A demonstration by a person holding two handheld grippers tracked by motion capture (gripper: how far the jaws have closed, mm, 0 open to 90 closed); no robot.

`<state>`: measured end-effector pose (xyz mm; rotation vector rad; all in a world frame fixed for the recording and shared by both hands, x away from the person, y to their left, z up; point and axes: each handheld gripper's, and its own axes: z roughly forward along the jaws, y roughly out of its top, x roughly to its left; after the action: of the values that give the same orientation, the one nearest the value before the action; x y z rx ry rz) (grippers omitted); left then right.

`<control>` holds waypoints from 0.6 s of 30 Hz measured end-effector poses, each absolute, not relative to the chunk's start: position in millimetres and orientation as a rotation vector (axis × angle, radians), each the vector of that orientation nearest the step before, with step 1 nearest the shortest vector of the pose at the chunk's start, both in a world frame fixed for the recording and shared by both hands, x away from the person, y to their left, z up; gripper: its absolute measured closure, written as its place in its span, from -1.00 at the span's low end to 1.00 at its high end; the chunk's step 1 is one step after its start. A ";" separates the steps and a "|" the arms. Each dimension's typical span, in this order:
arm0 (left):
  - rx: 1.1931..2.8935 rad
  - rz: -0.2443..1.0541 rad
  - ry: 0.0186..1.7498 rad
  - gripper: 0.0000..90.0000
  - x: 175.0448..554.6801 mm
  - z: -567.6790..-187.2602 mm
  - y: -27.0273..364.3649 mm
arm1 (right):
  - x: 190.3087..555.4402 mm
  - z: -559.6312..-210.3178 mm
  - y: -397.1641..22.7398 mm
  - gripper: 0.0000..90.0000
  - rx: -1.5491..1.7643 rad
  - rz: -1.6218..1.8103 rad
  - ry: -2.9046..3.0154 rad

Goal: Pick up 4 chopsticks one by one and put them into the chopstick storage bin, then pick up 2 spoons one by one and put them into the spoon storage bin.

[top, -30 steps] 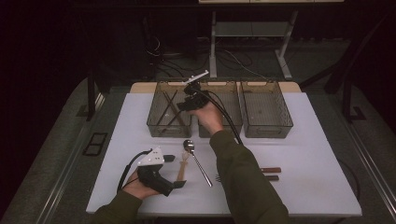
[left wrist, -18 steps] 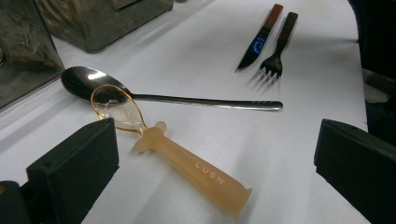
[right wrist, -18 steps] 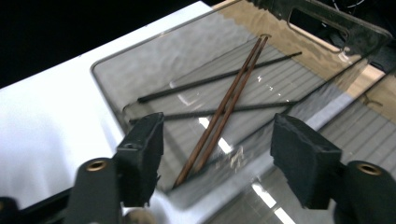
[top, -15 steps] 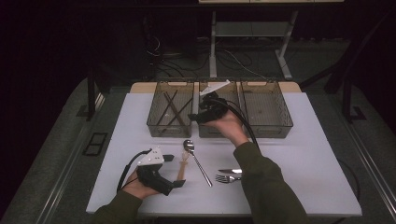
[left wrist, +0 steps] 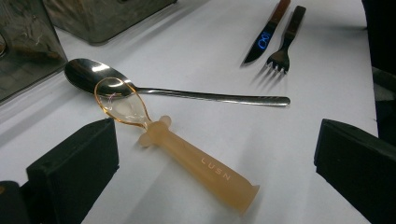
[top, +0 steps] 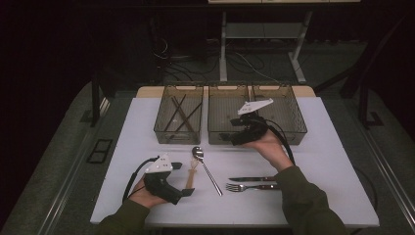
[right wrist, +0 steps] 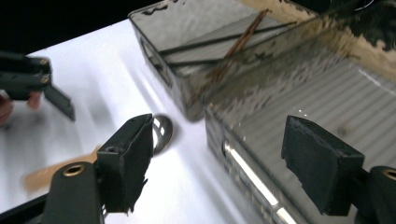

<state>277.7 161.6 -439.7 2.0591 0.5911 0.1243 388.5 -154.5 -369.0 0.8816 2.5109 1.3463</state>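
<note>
On the white counter (top: 337, 161) three clear bins stand in a row; the left bin (top: 178, 120) holds dark sticks. The right gripper (top: 234, 132) hovers at the middle bin (top: 227, 110), its jaws wide, just opening, nothing between them. The left gripper (top: 183, 180), jaws wide and empty, rests beside the amber plastic spoon (left wrist: 187, 154), whose translucent bowl touches the steel spoon (left wrist: 154, 88). A knife (top: 252, 179) and fork (top: 249, 187) lie nearby.

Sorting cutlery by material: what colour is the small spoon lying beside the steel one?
Translucent amber-orange small spoon, clearest in the left gripper view.
</note>
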 end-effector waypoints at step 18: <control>2.062 0.130 0.605 -1.00 278.1 -440.7 164.5 | 346.9 -391.5 -220.8 -0.61 0.980 1.358 2.404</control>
<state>278.1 164.5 -440.7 2.0619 0.6047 0.1300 346.9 -220.8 -391.5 0.9800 2.4036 1.3576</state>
